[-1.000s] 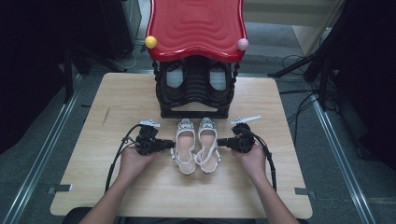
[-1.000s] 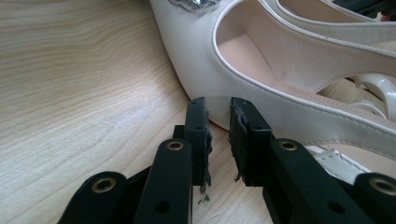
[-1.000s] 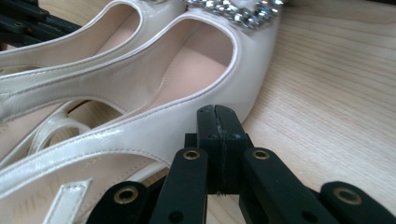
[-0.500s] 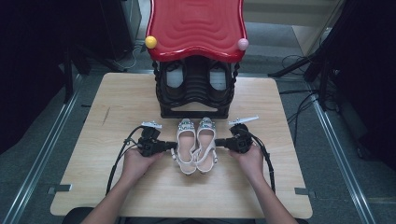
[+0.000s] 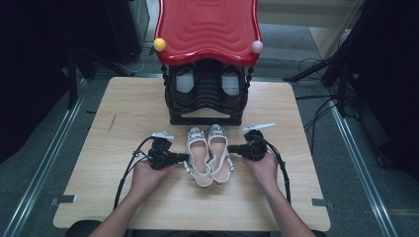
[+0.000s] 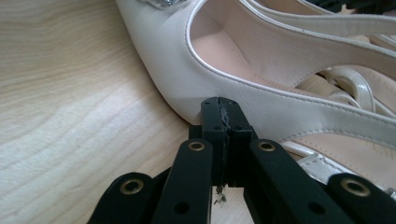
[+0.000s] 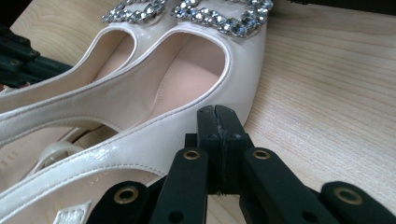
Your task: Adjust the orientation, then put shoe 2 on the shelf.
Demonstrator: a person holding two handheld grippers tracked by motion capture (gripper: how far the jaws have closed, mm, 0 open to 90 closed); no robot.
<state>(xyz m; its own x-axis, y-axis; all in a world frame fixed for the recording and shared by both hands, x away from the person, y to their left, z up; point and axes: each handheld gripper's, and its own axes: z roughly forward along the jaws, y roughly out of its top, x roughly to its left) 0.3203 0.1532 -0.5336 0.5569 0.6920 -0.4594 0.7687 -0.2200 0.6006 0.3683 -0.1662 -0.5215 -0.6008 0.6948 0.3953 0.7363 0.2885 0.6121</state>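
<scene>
**Shoes squared up between two closed tools**

Since a second ago my left tool (image 5: 184, 158) has slid in a little toward the pair, its jaws just closing with nothing between them. Both tools now sit pinched flat, tips together, each pressed against an outer side of the pair like a bumper. My left tool touches the left shoe (image 5: 196, 154) at its side wall; my right tool (image 5: 234, 149) meets the right shoe (image 5: 221, 152) the same way. I judge this is to nudge the two cream slingbacks together, toes pointing away from me, rather than to lift them. On either side bare counter (image 5: 123, 113) runs wide to its edges. Beyond the toes a short strip of wood stays open before the black shoe rack (image 5: 205, 94) under its red top (image 5: 207, 27).
</scene>
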